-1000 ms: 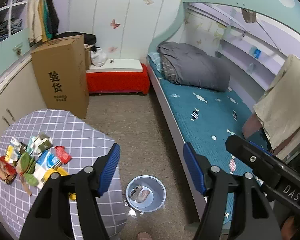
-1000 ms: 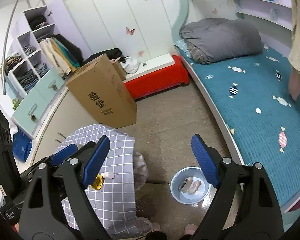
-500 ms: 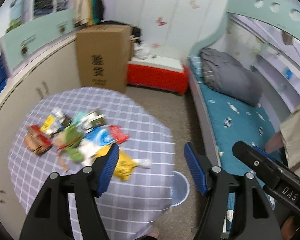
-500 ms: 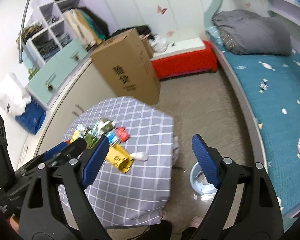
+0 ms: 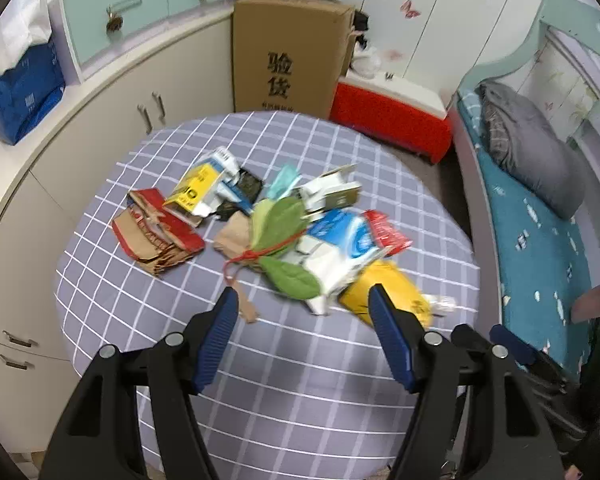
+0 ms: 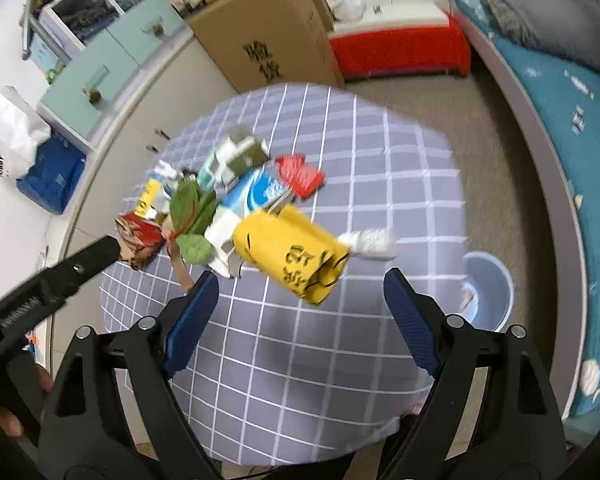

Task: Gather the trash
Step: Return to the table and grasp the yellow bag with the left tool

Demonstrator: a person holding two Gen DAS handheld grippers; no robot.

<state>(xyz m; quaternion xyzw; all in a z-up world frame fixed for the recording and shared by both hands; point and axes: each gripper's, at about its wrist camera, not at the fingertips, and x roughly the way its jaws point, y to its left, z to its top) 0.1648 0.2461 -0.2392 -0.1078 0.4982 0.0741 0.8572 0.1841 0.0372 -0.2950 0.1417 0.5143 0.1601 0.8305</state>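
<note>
A pile of trash lies on the round table with the grey checked cloth (image 5: 292,368): a yellow packet (image 6: 292,258), a blue and white packet (image 5: 340,236), a red wrapper (image 5: 386,232), green leaves (image 5: 278,222), torn red and brown cardboard (image 5: 156,236) and a white crumpled bit (image 6: 370,240). My left gripper (image 5: 302,312) is open and empty above the table's near side, just short of the pile. My right gripper (image 6: 298,296) is open and empty, just short of the yellow packet. A light blue bin (image 6: 488,292) holding some trash stands on the floor right of the table.
A tall cardboard box (image 5: 288,48) stands behind the table, next to a red bench (image 5: 392,120). Cream cabinets (image 5: 112,120) curve along the left. A bed with a teal sheet (image 5: 540,248) runs along the right.
Both grippers have swung left from the floor and bin to over the table. The trash pile now sits close in front of both open grippers.
</note>
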